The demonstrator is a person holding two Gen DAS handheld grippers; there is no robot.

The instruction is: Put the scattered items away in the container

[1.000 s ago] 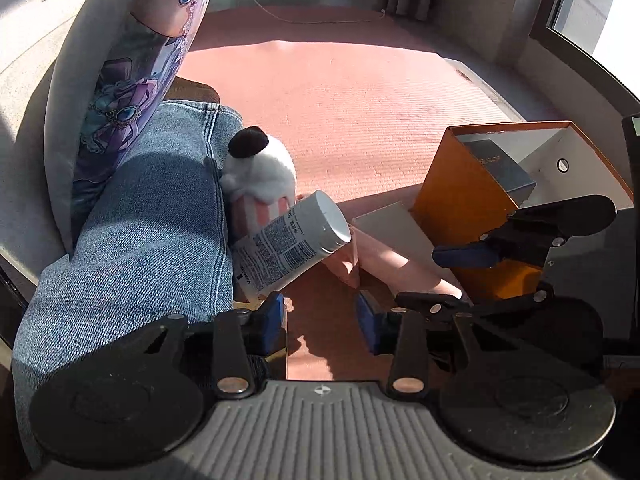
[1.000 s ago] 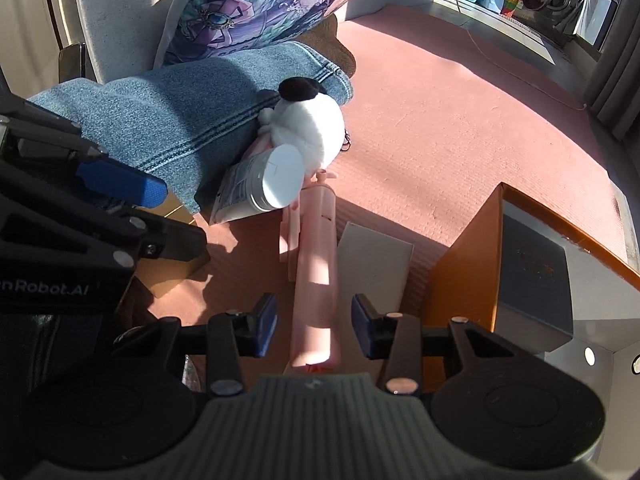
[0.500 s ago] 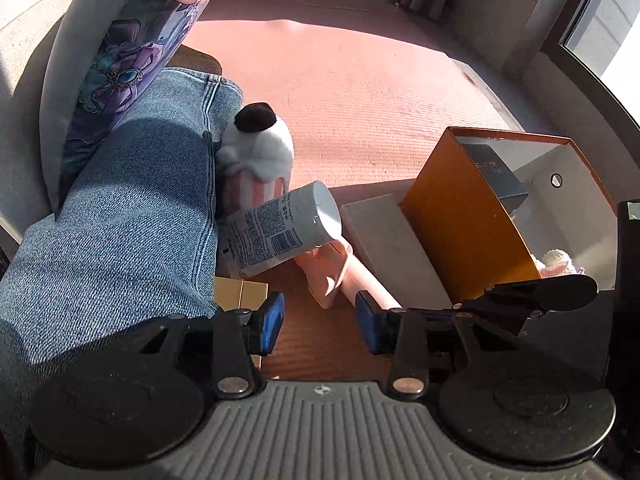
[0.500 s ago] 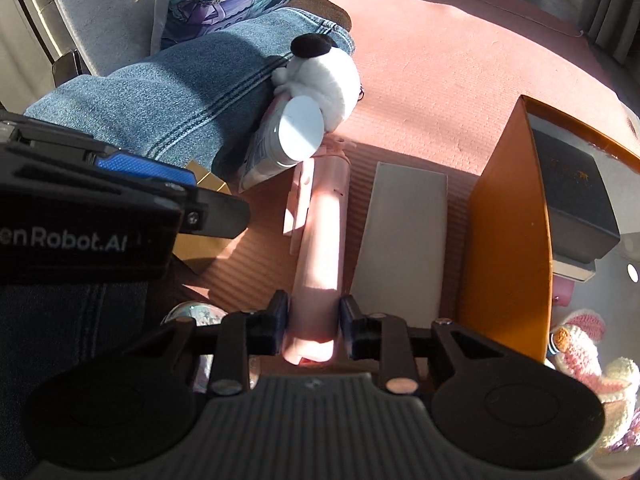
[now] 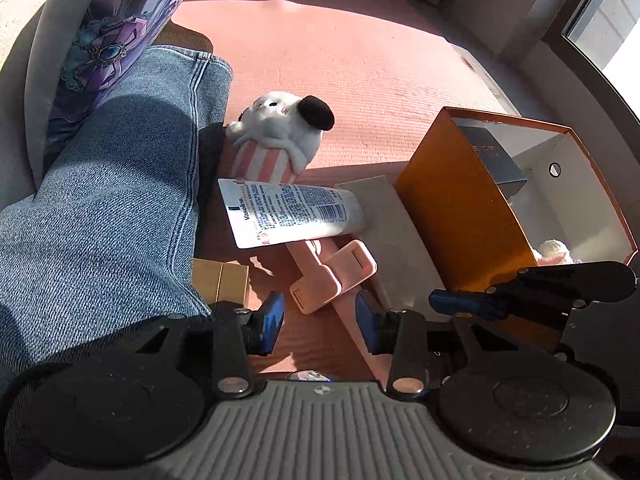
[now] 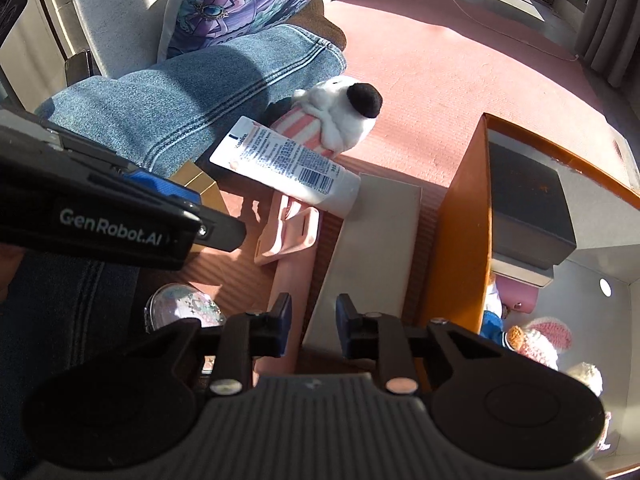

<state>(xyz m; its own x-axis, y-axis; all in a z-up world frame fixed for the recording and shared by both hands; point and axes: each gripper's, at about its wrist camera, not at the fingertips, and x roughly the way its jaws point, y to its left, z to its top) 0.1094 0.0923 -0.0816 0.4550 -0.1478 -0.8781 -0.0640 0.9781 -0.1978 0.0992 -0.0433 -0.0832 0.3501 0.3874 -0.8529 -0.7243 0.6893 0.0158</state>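
Note:
A pink stick-shaped holder [image 5: 320, 268] lies on the red carpet; it also shows in the right wrist view [image 6: 292, 276]. My right gripper [image 6: 310, 330] is shut on its near end. A white Vaseline tube [image 5: 292, 214] rests across its far end, next to a white plush toy [image 5: 280, 136]. My left gripper [image 5: 318, 322] is open and empty just above the holder's clamp. The orange box [image 5: 460, 208] stands to the right, with a dark box and knitted toys [image 6: 536, 336] inside.
A flat white box [image 6: 376, 240] lies between the holder and the orange box. Folded jeans [image 5: 112, 208] and a printed cushion [image 5: 116, 40] lie at the left. A small gold box [image 5: 224, 284] and a glittery round item [image 6: 184, 308] sit near the grippers.
Both grippers have pulled back and up. The right gripper stays shut on the pink holder, whose far end has turned. The Vaseline tube has rolled to show its label.

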